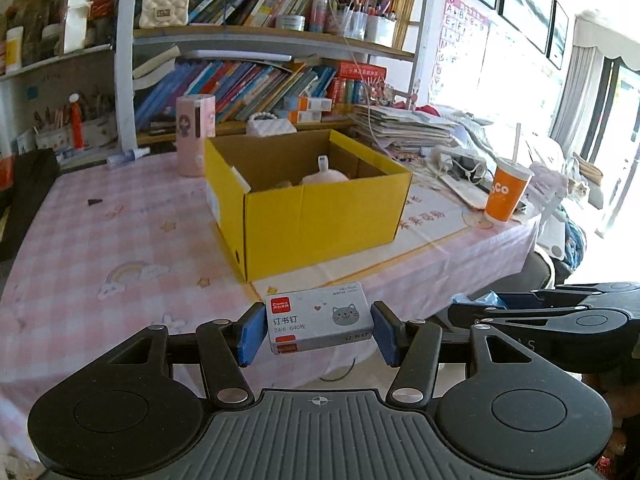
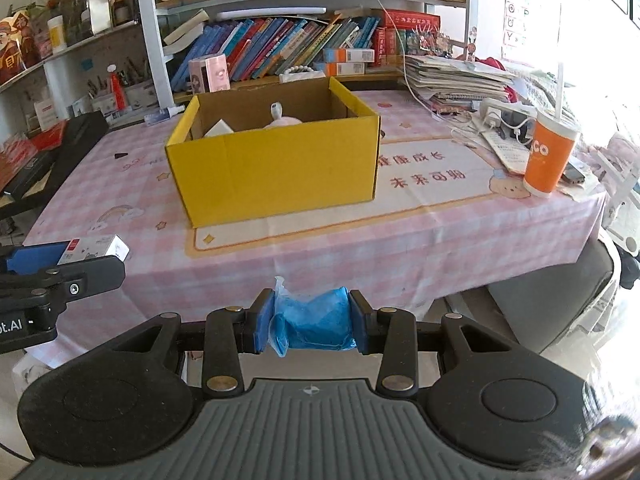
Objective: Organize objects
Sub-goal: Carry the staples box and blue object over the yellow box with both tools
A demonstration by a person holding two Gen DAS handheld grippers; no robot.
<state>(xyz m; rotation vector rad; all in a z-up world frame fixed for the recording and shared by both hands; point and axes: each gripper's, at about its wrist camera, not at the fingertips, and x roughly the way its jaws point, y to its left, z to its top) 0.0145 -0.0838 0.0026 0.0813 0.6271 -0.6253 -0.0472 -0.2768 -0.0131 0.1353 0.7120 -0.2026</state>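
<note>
My left gripper point(image 1: 318, 330) is shut on a small grey staple box point(image 1: 320, 320) with a cat drawing, held above the table's near edge. My right gripper point(image 2: 311, 324) is shut on a blue roll of plastic bags point(image 2: 316, 324), also near the front edge. The staple box point(image 2: 94, 250) shows at the left of the right wrist view, the blue roll point(image 1: 484, 300) at the right of the left wrist view. An open yellow cardboard box point(image 1: 316, 216) point(image 2: 276, 168) stands ahead on the pink checked tablecloth point(image 1: 100, 240), with a pink rounded thing point(image 1: 324, 176) and a white item point(image 2: 218, 128) inside.
An orange paper cup with a straw point(image 1: 506, 192) point(image 2: 550, 156) stands at the right by a power strip and cables point(image 2: 504, 118). A pink cylinder point(image 1: 196, 136) stands behind the box. Bookshelves point(image 1: 260, 84) and a paper stack point(image 1: 404, 128) line the back. A small black piece point(image 1: 95, 201) lies left.
</note>
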